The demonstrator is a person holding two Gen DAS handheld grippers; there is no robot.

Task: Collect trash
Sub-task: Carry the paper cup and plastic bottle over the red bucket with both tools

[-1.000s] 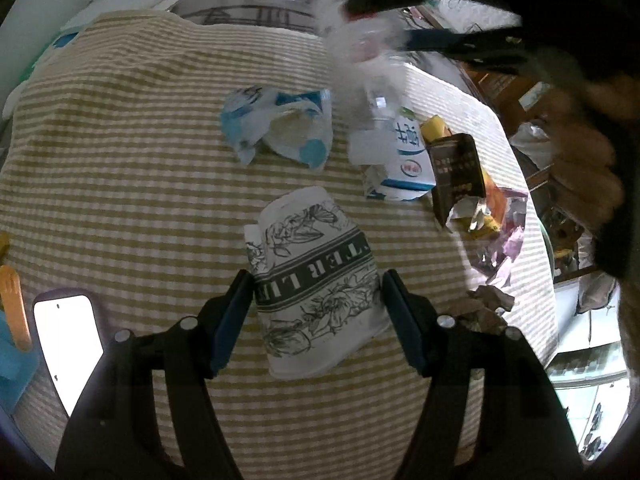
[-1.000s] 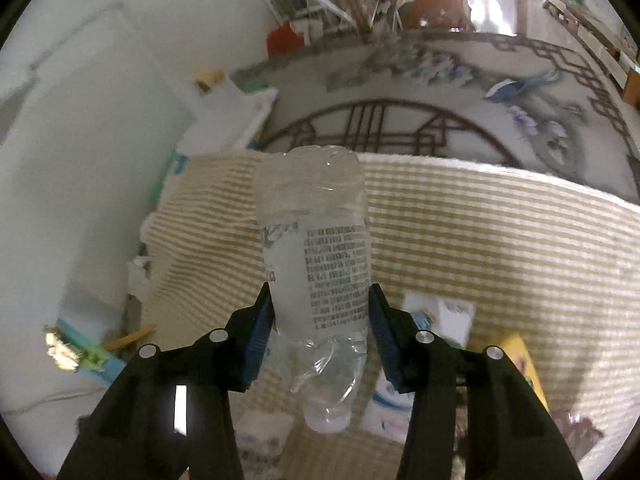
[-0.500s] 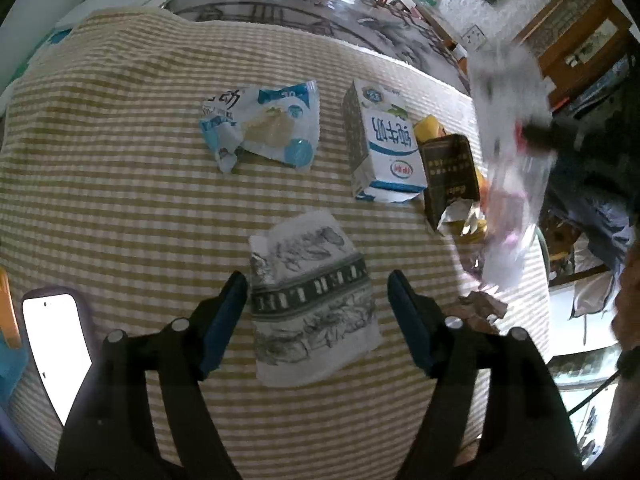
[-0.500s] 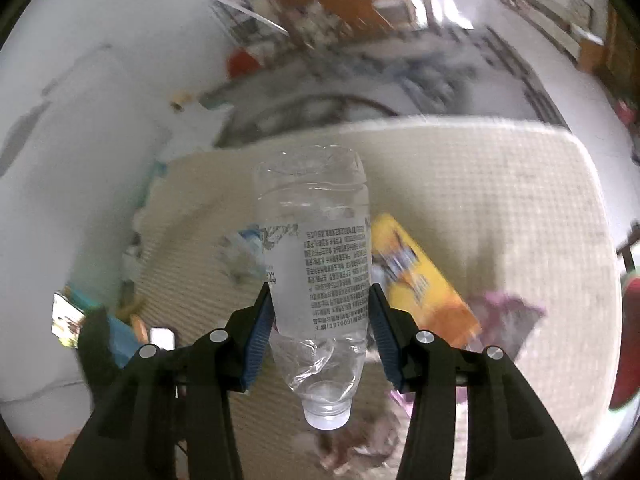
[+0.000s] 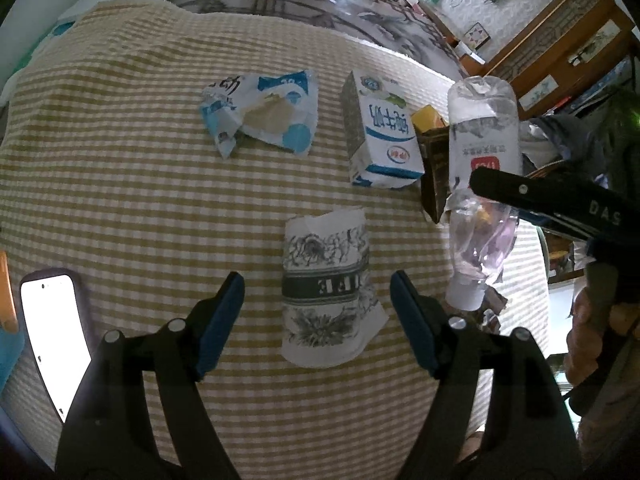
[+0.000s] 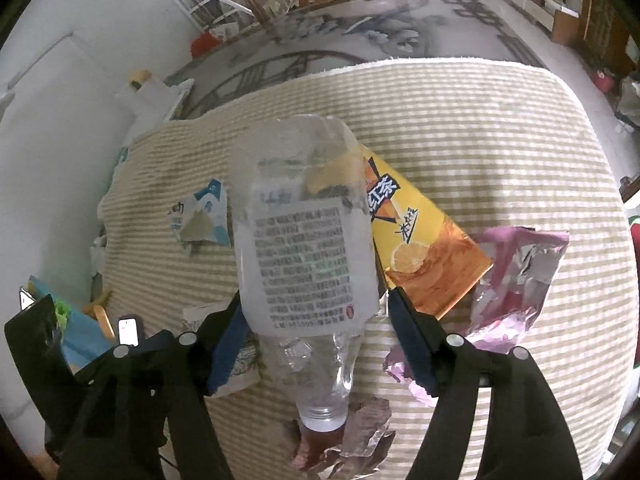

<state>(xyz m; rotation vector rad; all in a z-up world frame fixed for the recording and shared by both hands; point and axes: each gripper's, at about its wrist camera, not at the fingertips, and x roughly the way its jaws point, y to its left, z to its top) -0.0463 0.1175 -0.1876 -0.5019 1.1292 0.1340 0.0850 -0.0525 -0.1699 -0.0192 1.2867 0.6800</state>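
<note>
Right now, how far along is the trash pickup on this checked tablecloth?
Nothing on view looks collected yet. In hand: the right tongs are opening around the crushed clear plastic bottle, neck down. The left tongs are open over the flattened flower-printed paper cup. Left on the cloth: the torn blue-and-white wrapper, white-and-blue milk carton, yellow tea carton and pink foil wrapper.

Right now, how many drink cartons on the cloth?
2. A white-blue milk carton mid-cloth beside the crumpled blue wrapper; a yellow tea carton behind the plastic bottle. Others may be hidden.
</note>
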